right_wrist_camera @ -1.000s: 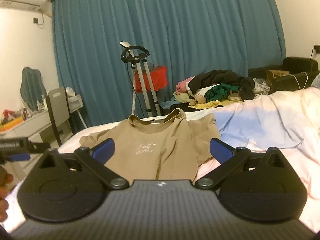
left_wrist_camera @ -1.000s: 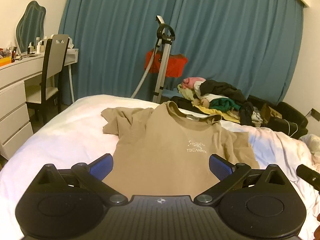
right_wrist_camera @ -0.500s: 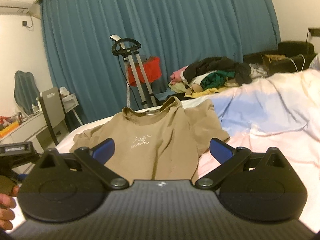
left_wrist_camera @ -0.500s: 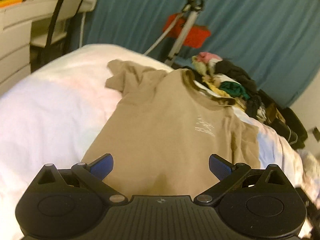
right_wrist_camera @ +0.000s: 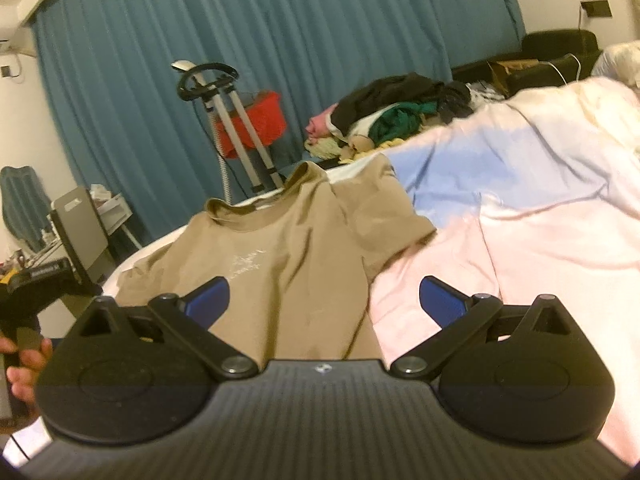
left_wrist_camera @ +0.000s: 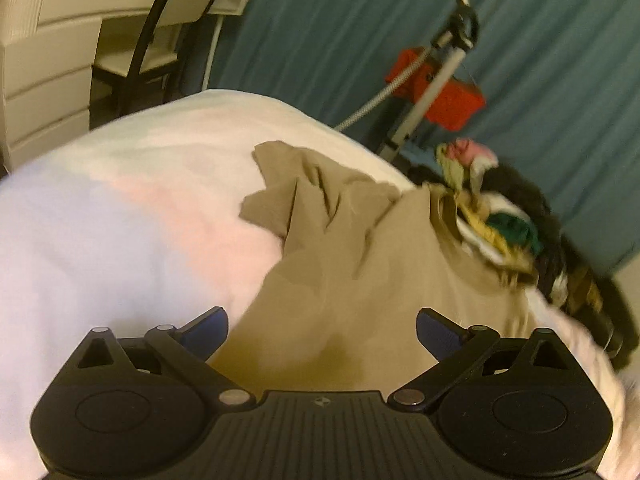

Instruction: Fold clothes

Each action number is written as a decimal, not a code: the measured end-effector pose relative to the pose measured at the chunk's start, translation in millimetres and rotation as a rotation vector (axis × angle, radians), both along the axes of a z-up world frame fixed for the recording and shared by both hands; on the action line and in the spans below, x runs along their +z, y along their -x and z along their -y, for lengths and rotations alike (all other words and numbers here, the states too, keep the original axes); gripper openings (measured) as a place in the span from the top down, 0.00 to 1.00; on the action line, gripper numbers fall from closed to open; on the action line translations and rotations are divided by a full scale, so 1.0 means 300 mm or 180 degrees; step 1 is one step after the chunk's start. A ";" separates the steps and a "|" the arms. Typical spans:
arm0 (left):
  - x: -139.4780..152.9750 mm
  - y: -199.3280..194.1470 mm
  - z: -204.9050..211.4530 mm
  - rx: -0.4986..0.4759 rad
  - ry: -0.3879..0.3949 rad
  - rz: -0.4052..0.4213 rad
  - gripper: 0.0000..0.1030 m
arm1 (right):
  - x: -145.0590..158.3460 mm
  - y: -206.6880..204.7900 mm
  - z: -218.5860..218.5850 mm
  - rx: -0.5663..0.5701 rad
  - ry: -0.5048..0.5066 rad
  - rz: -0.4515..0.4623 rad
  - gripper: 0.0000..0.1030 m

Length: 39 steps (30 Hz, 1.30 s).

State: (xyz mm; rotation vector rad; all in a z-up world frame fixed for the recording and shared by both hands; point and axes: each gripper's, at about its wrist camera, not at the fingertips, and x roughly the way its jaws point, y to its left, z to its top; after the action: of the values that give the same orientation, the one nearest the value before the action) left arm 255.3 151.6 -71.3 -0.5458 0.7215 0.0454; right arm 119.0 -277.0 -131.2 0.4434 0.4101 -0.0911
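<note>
**Both jaws spread over a flat tan T-shirt: snags and slips to watch**

The left gripper (left_wrist_camera: 322, 330) hangs with its jaws spread wide and empty above the lower left part of the tan T-shirt (left_wrist_camera: 360, 280). The right gripper (right_wrist_camera: 324, 300) is likewise spread and empty, straddling the shirt's right side edge where it meets the pink-and-blue duvet (right_wrist_camera: 520, 240).

The shirt lies face up and spread out on the bed, collar (right_wrist_camera: 256, 204) toward the far side and chest print showing. Its left sleeve (left_wrist_camera: 304, 196) is bunched into ridges, while the right sleeve (right_wrist_camera: 396, 220) lies flatter.

Likely troubles: a finger closing at the right edge could pinch duvet along with the shirt, dragging bedding into a fold. The soft bedding gives under pressure, so a pinch may catch only the top layer of the shirt. The rumpled left sleeve may fold in crooked if not smoothed.

Room is generous on the left, where bare bedding runs beside the shirt. On the far side the collar sits close to the bed's edge, with a heap of clothes (right_wrist_camera: 392, 120) and a garment steamer (right_wrist_camera: 224, 120) beyond, so pushing the shirt that way risks it sliding off.
</note>
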 end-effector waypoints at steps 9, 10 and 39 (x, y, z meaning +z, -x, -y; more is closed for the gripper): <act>-0.130 -0.150 -0.121 0.0186 0.0515 0.0240 0.28 | -0.144 -0.137 0.044 -0.0134 -0.0157 -0.0275 0.00; -0.144 -0.165 -0.135 0.0222 0.0566 0.0251 0.32 | -0.157 -0.150 0.045 -0.0144 -0.0152 -0.0298 0.00; -0.137 -0.374 -0.278 0.0782 0.0152 0.0538 0.91 | -0.241 -0.207 0.008 -0.0228 0.0131 -0.0326 0.00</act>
State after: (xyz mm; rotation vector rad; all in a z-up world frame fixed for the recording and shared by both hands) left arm 367.5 235.0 -112.3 -0.6735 0.4892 0.2088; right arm 181.0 -279.4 -203.6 0.4140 0.4923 -0.1920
